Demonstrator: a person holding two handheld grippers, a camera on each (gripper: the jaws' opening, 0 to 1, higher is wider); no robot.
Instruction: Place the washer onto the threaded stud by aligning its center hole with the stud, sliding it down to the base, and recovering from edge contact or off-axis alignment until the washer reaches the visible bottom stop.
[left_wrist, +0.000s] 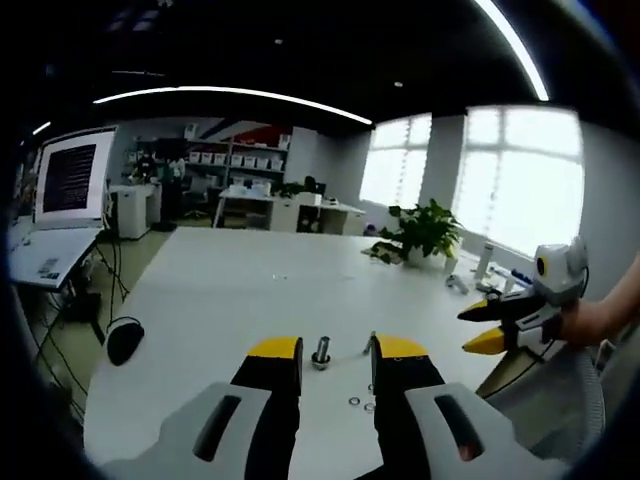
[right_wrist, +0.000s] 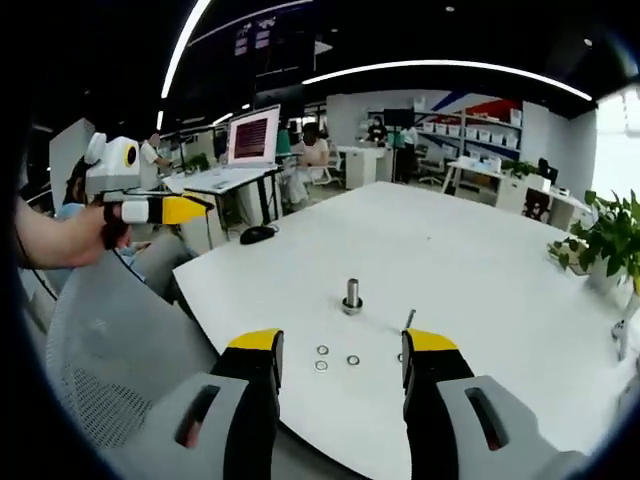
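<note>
— White tabletop (right_wrist: 480, 250), mostly bare. What's sitting around the edges, starting from the left?

— From the left gripper view: a monitor (left_wrist: 72, 178) on a side desk, a dark mouse-shaped thing (left_wrist: 124, 339) lying off the table's left edge, then shelving and desks far back, a potted plant (left_wrist: 422, 232) at the far right of the table, and some small items beyond it that I can't make out.

— And the stud?

— One threaded stud (right_wrist: 352, 295) stands upright on its base near the table's front edge, nothing on it. In the left gripper view it sits between the yellow tips of the left gripper (left_wrist: 336, 352), whose jaws are spread wide with nothing in them.

— Washers?

— Three washers (right_wrist: 322, 351) lie flat on the table just in front of the stud in the right gripper view, apart from it. A thin dark piece (right_wrist: 409, 319) lies to their right; I can't tell what it is.

— The other gripper?

— The right gripper (right_wrist: 342, 350) hangs over the front edge, jaws parted and empty, the washers showing between them. Nothing stands between either gripper and the stud. A mesh chair back (right_wrist: 110, 370) is at lower left, cut off.
</note>
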